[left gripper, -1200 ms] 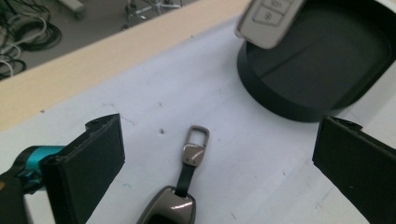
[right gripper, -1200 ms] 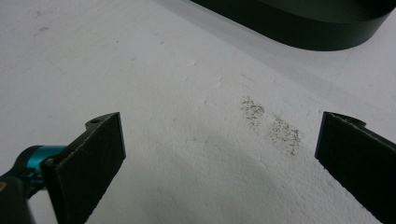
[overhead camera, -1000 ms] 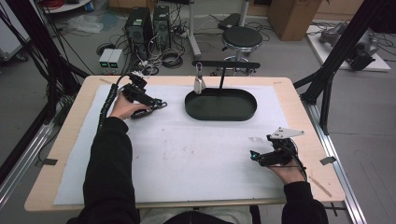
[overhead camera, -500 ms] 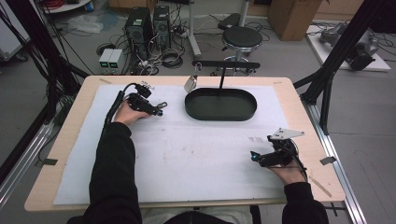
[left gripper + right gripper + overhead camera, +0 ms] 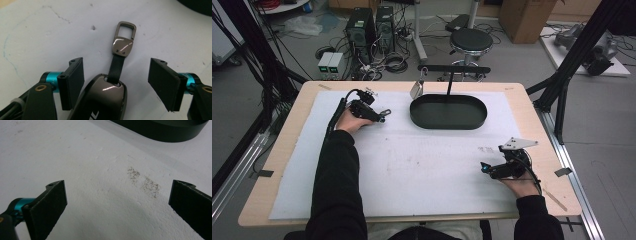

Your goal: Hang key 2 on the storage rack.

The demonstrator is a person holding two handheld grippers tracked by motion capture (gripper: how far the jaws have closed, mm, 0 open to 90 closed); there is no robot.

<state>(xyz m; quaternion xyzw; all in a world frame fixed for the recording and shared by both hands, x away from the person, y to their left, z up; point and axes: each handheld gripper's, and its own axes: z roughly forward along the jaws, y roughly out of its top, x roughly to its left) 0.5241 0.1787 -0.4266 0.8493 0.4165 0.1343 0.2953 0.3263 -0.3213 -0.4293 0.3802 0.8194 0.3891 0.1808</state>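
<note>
Fob [image 5: 100, 100], glossy and dark, lies flat on the white mat [image 5: 422, 175] between the jaws of the left gripper [image 5: 116, 82], up at the far left of the table near the black tray [image 5: 448, 112]. A short black strap [image 5: 117, 67] runs from its top to a polished metal plate and a clip [image 5: 127, 30].

The left jaws have just been closing around the fob; its left shoulder looks close to the near pad [image 5: 73, 80], though whether it touches is hard to tell, and the other pad stands clearly off, so nothing is pinched yet. The right gripper [image 5: 117, 205] rests spread wide over bare mat at the near right, with nothing between its jaws.

The fob is likely light, hard and rigid, but its rounded, shiny shell will probably be slippery and may squirt out of a glancing squeeze. The best hold seems to be across its two long sides, pads square to the widest part. The strap is limp, so the clip will dangle and swing once lifted. A similar fob [image 5: 416, 90] hangs from the stand's bar [image 5: 453, 69] over the tray.
</note>
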